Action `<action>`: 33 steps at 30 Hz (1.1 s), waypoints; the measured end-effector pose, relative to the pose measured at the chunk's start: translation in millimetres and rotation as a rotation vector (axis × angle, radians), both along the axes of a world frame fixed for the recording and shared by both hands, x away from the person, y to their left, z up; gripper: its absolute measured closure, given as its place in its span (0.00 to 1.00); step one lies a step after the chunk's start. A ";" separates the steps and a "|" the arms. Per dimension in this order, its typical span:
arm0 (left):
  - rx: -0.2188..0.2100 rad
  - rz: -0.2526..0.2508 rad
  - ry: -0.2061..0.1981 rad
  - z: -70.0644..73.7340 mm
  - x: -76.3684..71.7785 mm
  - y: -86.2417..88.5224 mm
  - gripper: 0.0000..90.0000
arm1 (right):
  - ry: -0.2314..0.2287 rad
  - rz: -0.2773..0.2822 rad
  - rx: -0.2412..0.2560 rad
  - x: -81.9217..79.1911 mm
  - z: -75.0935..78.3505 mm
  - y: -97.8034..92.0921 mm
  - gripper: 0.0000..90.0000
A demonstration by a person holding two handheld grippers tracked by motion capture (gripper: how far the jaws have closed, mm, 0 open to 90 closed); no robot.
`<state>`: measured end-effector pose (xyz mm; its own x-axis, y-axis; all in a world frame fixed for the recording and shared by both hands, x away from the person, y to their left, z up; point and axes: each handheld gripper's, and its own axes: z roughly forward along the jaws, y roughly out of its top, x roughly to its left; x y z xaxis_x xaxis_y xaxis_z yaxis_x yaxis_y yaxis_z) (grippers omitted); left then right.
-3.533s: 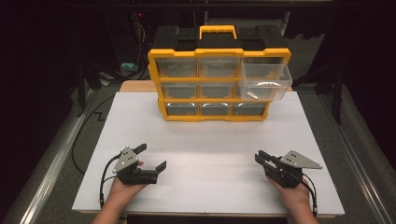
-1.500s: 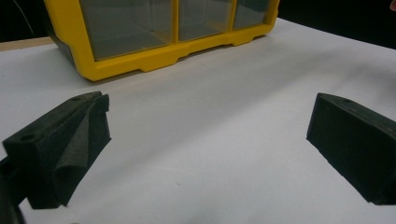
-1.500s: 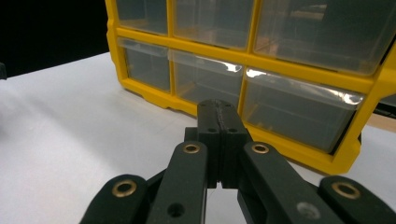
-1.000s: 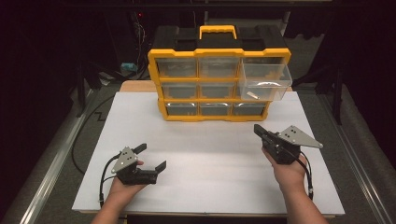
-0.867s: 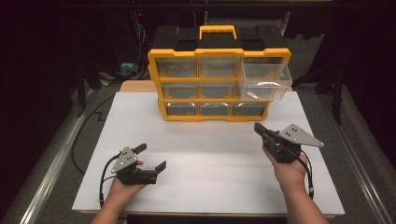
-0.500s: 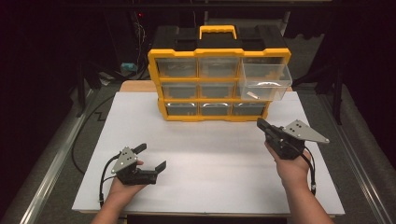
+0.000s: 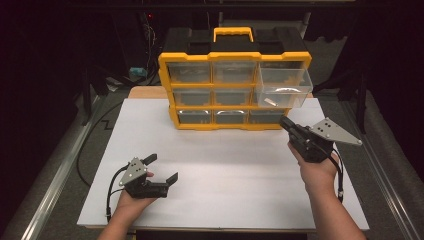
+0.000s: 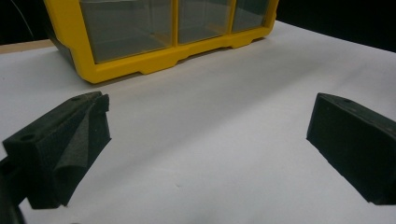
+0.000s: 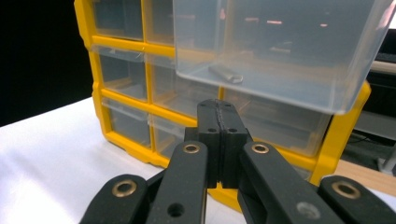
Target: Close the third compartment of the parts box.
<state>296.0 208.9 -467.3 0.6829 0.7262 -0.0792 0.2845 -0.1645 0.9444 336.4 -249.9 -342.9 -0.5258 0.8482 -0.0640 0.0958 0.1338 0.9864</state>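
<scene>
One clear drawer [image 7: 283, 87] sticks out of the yellow box [image 7: 235, 80], at its top right corner, at the back of the white worktop [image 7: 225, 165]. A small metal piece [image 9: 225, 73] lies inside it. The right gripper [image 7: 289, 126] sits just below that drawer with its jaws pressed tight together, holding nothing. If it bumps the drawer from under, the drawer could tip or slide out, and the piece might spill. The left gripper [image 7: 161, 169] rests far away near the front, jaws wide apart. I count two grippers, one box, nine drawers and one metal piece.
</scene>
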 end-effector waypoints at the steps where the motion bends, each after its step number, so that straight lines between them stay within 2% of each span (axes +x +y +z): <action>1: -0.001 0.000 -0.001 0.1 0.0 0.1 0.01 | -0.004 -0.001 -0.001 0.7 1.8 0.2 1.00; 21: -0.009 0.001 -0.005 0.4 -0.3 0.5 0.01 | -0.060 -0.051 -0.016 15.8 33.3 0.8 1.00; 33: -0.008 -0.002 -0.007 0.7 -0.3 0.9 0.01 | -0.073 -0.064 -0.022 22.5 38.9 3.0 1.00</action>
<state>295.6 209.8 -466.6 0.6852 0.7239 -0.0803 0.2775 -0.1575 0.9477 359.0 -246.9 -304.0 -0.4638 0.8778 -0.1193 0.0330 0.1517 0.9879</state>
